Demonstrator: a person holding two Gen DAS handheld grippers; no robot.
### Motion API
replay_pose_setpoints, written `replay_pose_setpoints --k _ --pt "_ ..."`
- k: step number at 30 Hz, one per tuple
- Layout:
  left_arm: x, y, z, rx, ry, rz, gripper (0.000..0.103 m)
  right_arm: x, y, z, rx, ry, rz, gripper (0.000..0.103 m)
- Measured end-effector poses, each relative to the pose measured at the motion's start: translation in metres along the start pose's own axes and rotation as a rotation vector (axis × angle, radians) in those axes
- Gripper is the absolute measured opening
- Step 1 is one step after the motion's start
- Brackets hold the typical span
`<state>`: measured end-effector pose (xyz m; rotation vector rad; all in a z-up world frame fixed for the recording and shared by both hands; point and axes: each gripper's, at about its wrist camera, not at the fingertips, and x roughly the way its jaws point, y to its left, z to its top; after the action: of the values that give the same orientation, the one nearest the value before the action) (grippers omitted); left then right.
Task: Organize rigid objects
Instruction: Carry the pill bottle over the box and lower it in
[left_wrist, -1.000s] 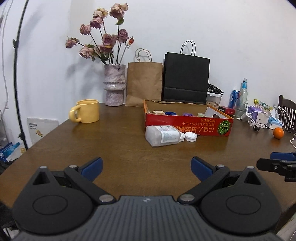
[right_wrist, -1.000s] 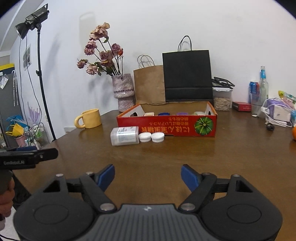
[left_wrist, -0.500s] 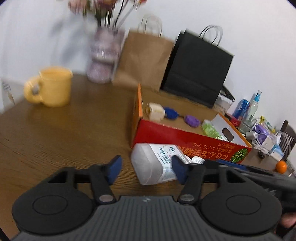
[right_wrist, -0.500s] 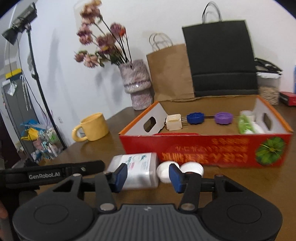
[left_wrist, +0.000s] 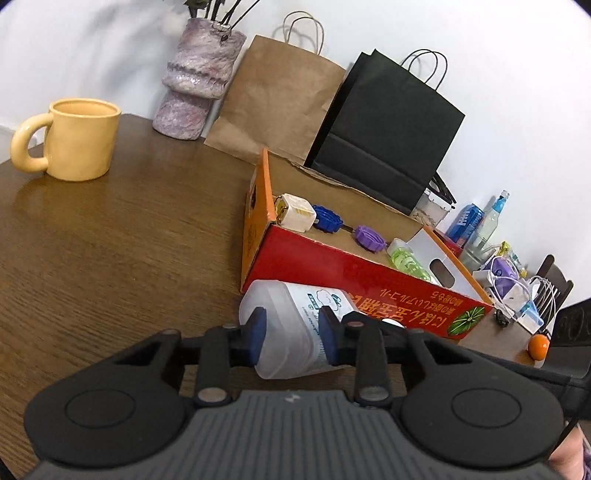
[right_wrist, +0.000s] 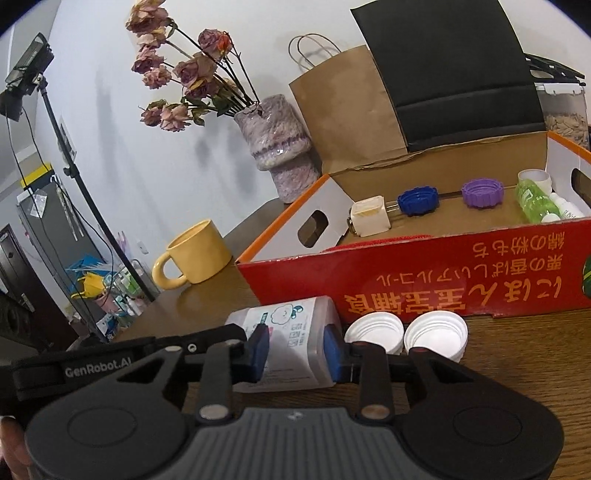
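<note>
1. Biggest first: the wooden tabletop (left_wrist: 110, 258), dark and grainy, with a white wall behind its far edge. Off the left edge stands a light stand (right_wrist: 26, 74) among room clutter.
2. Along the far edge lean a black paper bag (left_wrist: 388, 129) and a brown paper bag (left_wrist: 277, 96), and beside them stands a mottled vase (left_wrist: 195, 81) of dried roses.
3. The red cardboard box (left_wrist: 332, 266) sits out from the bags, open side up. This looks like the collecting point.
4. A yellow mug (left_wrist: 81, 136) stands well apart from it, towards the left edge.
5. Now the action! The clear plastic bottle (left_wrist: 291, 325) lies on its side on the tabletop, right against the box's front wall at its left corner, not yet inside.
6. The left gripper (left_wrist: 291, 332) has just been closing, and its blue pads now pinch the bottle's body from both sides.
7. The right gripper (right_wrist: 295, 347) has been closing too, with the same bottle between its pads, which look pressed on.
8. Two white caps (right_wrist: 375, 328) wait side by side before the front wall, just right of the bottle and untouched.
9. Already in the box are a small green bottle (left_wrist: 406, 258), a white plug (left_wrist: 295, 212), a blue cap (left_wrist: 327, 219) and a purple cap (left_wrist: 369, 238).
10. My read is that the task is partly done, with the bottle and the white caps left.
</note>
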<state>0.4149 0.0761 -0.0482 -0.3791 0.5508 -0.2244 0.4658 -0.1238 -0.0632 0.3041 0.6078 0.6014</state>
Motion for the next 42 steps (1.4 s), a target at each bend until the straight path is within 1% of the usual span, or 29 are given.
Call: replay_pose_setpoints --k 2,3,5,8,12,15,18,22,24,29,32,36,39,42 --pt "-0.001 0.001 -0.001 -0.001 -0.002 -0.005 0.031 -0.002 -0.001 0.000 0.027 -0.002 0.000 0.027" --pt "-0.003 0.000 -0.001 -0.004 -0.001 0.001 0.031 -0.003 0.000 -0.001 0.031 -0.002 -0.004 0.024" --pt "-0.011 -0.007 -0.004 -0.004 0.000 0.023 0.031 -0.012 0.006 -0.003 0.023 -0.006 -0.011 0.023" --pt "-0.042 -0.027 -0.013 0.032 -0.051 0.025 0.031 -0.043 0.021 -0.009 0.006 -0.042 -0.010 0.023" --pt "-0.090 -0.053 -0.032 0.055 -0.097 -0.007 0.030 -0.100 0.040 -0.026 0.004 -0.100 -0.004 0.023" --pt "-0.125 -0.074 -0.057 0.087 -0.124 -0.062 0.031 -0.154 0.059 -0.050 -0.043 -0.170 -0.041 0.023" --pt "-0.149 -0.093 -0.083 0.117 -0.126 -0.095 0.031 -0.194 0.069 -0.075 -0.050 -0.197 -0.085 0.023" --pt "-0.166 -0.113 -0.107 0.137 -0.109 -0.122 0.031 -0.235 0.076 -0.105 -0.045 -0.218 -0.129 0.023" --pt "-0.171 -0.119 -0.113 0.147 -0.101 -0.132 0.031 -0.250 0.076 -0.117 -0.028 -0.226 -0.133 0.023" --pt "-0.177 -0.131 -0.125 0.171 -0.096 -0.137 0.031 -0.267 0.072 -0.132 -0.006 -0.234 -0.148 0.023" --pt "-0.177 -0.133 -0.124 0.174 -0.102 -0.145 0.031 -0.271 0.070 -0.131 -0.004 -0.246 -0.148 0.023" --pt "-0.168 -0.135 -0.110 0.179 -0.113 -0.144 0.031 -0.263 0.067 -0.115 -0.021 -0.258 -0.150 0.023" --pt "-0.151 -0.137 -0.084 0.193 -0.139 -0.154 0.031 -0.251 0.062 -0.089 -0.041 -0.278 -0.151 0.023" --pt "-0.125 -0.140 -0.045 0.207 -0.163 -0.157 0.031 -0.229 0.050 -0.047 -0.038 -0.299 -0.136 0.021"
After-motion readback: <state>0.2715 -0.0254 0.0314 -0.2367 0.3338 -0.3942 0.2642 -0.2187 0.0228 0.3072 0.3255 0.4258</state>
